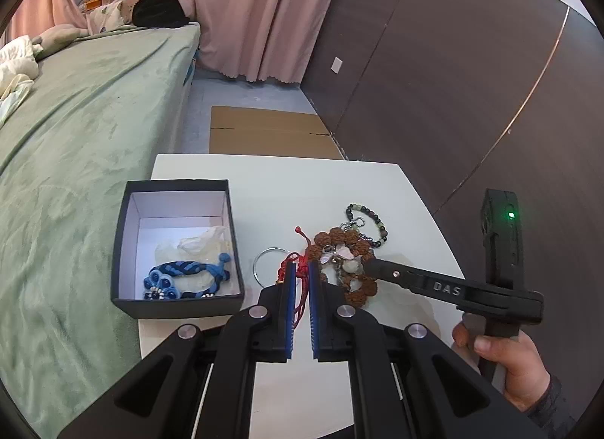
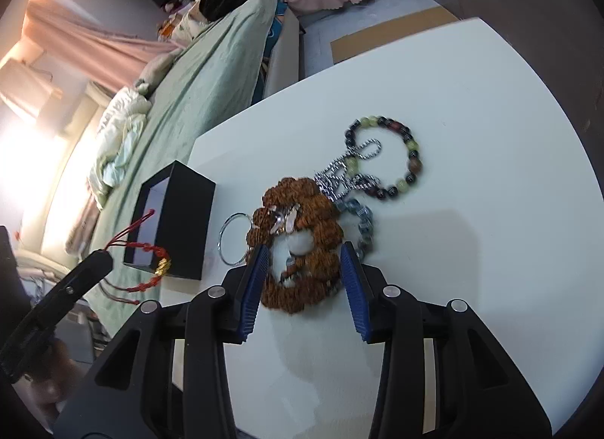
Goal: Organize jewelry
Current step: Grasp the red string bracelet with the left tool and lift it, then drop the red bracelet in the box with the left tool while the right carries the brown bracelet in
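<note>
My left gripper is shut on a red cord bracelet with a gold charm, held above the white table; it also shows in the right wrist view hanging from the left gripper's tip. My right gripper is open, its jaws either side of a brown seed-bead bracelet lying on the table. That bracelet also shows in the left wrist view. A black box holds a blue braided bracelet.
A thin silver bangle, a silver chain and a green-and-dark bead bracelet lie on the white table. A green-covered bed runs along the left. Flattened cardboard lies on the floor beyond.
</note>
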The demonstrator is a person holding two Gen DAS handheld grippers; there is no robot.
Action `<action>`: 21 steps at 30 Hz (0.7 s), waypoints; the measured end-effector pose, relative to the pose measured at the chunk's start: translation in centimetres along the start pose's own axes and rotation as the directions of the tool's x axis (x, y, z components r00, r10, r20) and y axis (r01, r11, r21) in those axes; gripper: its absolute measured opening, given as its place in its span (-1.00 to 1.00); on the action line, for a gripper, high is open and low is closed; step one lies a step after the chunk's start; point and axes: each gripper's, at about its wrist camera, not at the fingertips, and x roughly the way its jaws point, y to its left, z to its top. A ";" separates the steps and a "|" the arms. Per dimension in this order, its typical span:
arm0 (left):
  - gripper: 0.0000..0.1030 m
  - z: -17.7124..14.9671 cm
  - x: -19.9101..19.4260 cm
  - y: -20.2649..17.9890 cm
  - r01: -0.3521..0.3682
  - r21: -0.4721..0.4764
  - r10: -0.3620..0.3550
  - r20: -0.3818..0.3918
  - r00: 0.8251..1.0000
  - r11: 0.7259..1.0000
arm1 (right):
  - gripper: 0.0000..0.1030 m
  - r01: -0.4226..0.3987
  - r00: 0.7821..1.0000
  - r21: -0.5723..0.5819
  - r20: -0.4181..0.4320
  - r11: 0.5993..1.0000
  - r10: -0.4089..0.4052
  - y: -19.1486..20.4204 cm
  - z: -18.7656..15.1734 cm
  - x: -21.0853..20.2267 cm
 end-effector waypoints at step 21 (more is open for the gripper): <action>-0.91 0.5 -2.2 1.5 -0.035 -0.003 0.035 0.030 0.999 0.999 | -0.62 -0.020 0.998 -0.021 0.059 1.000 0.022 0.7 -0.1 -0.9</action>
